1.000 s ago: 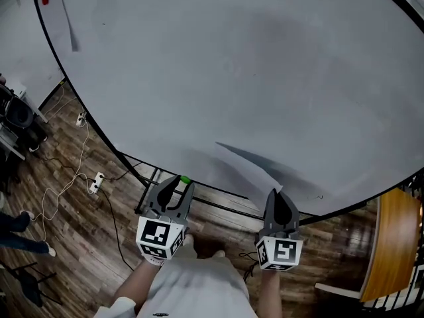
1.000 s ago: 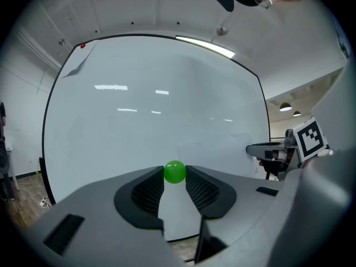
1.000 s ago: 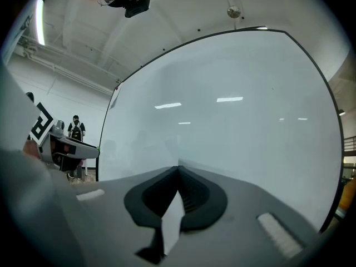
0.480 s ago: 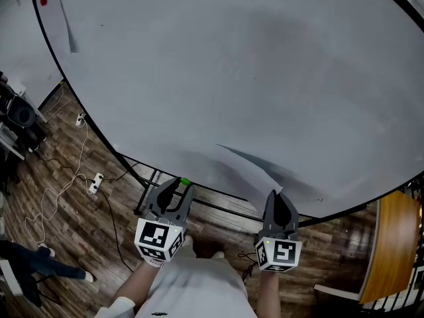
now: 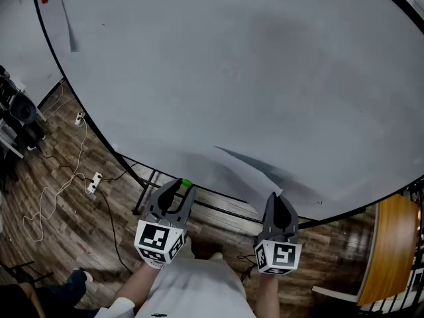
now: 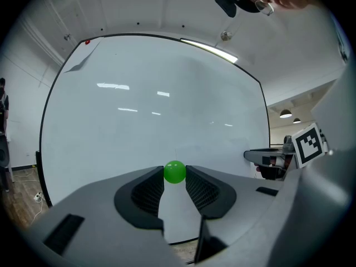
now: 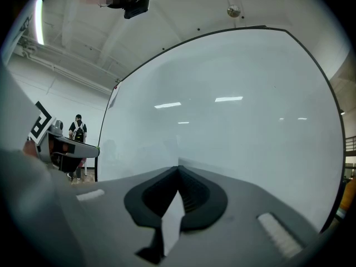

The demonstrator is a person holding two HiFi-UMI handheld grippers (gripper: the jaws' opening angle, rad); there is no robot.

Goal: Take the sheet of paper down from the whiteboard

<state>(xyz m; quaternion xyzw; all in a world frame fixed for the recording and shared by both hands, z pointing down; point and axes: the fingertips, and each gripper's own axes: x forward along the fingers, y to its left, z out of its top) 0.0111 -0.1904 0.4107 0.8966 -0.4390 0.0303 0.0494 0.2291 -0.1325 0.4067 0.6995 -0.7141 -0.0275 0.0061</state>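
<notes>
One broad whiteboard (image 5: 232, 65) stands over a dark plank floor (image 5: 66, 224) strewn with cables (image 5: 63, 187); a second page (image 5: 66, 20) hangs at its upper left corner under a red magnet (image 5: 44, 0). The right gripper (image 5: 275, 197) pinches the plain white sheet of paper (image 5: 255, 172), low on the board; the left gripper (image 5: 180, 185) clamps a green ball (image 6: 174, 172)
</notes>
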